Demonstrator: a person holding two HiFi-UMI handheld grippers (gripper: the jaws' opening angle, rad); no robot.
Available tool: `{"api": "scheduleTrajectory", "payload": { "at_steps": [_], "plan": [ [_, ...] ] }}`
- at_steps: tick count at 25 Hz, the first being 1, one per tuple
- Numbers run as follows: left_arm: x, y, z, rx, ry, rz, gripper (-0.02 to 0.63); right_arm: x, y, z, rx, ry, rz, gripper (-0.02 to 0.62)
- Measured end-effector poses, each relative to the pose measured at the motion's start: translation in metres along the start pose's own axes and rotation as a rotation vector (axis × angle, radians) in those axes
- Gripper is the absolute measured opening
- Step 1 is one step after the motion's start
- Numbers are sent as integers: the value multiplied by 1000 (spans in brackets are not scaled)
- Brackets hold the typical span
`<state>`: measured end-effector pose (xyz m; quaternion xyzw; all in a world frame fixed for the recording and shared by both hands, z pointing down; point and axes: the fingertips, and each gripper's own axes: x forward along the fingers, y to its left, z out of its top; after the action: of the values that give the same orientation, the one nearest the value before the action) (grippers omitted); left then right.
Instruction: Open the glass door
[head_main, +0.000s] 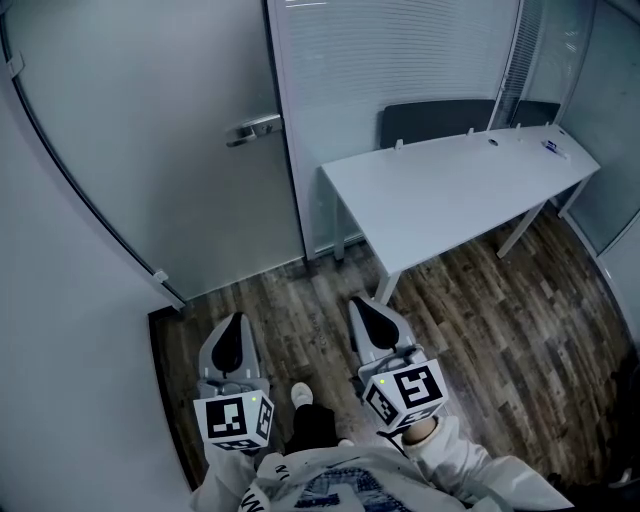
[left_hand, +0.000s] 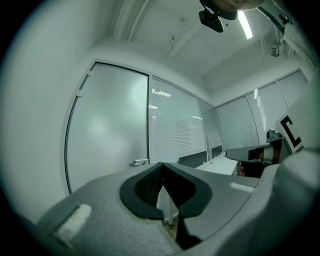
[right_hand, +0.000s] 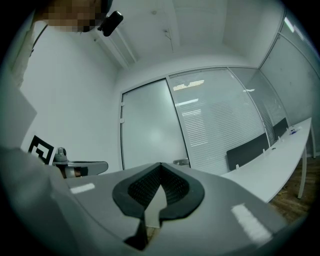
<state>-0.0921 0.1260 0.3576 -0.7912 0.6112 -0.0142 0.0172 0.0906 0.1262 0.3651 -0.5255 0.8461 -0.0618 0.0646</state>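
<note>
Right now the left gripper (left_hand: 162, 166) is holding its jaws pressed together on nothing, and the right gripper (right_hand: 160, 165) is doing likewise. Both are pointing level over the wooden floor (head_main: 480, 300), well apart from the frosted glass door (head_main: 150, 130), which is standing closed ahead, its handle (head_main: 252, 128) near its right edge; a white table (head_main: 450, 190) is standing further right.

No words, brands or numbers could be read anywhere. The only signs were black-and-white square markers, coded patterns and not letters: one set on the left cube (head_main: 233, 420) of the left gripper (head_main: 236, 322), another on the right cube (head_main: 405, 392) of the right gripper (head_main: 362, 306). Dark print on the person's top (head_main: 262, 490) was too small and cut off to read
</note>
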Motion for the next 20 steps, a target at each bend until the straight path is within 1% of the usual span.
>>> {"api": "scheduleTrajectory", "payload": {
  "at_steps": [7,12,16,20],
  "plan": [
    [66,42,-6,-12,5,-15,5,73,-13,-5,-1,13,-26,3],
    [116,84,-17,-22,29,-20,5,139,-16,-16,10,37,-37,3],
    [152,118,-23,-28,29,-24,5,188,-15,-25,10,52,-39,3],
    [185,152,-24,-33,23,-24,5,233,-14,-25,-5,49,-48,3]
  ]
}}
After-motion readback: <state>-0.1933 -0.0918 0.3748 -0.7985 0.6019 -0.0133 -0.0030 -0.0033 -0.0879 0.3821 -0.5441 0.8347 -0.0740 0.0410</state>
